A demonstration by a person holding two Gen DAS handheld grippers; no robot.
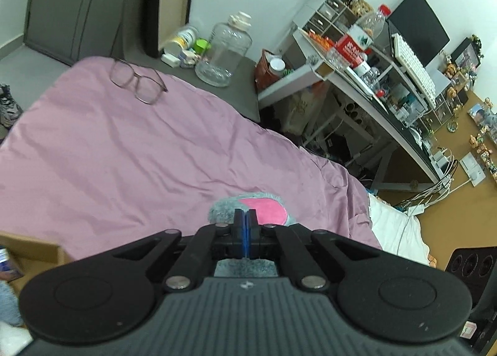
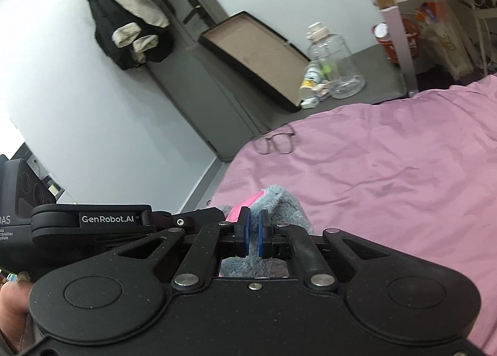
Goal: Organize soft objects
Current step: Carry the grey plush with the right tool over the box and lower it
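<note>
A grey plush toy with a pink patch (image 1: 264, 208) lies over the pink bedspread (image 1: 124, 154). My left gripper (image 1: 245, 216) is shut on its grey fur, and more fur shows under the jaws. In the right wrist view the same grey plush toy (image 2: 279, 204) sits between the blue pads of my right gripper (image 2: 253, 222), which is shut on a fold of it. The left gripper's body (image 2: 93, 219) shows at the left, close beside the right one.
Glasses (image 1: 136, 81) lie on the bedspread's far side. A clear plastic jug (image 1: 225, 50) and small bottles stand on a grey ledge behind the bed. A cluttered desk (image 1: 388, 83) is at the right. A cardboard box (image 1: 31, 250) is at the lower left.
</note>
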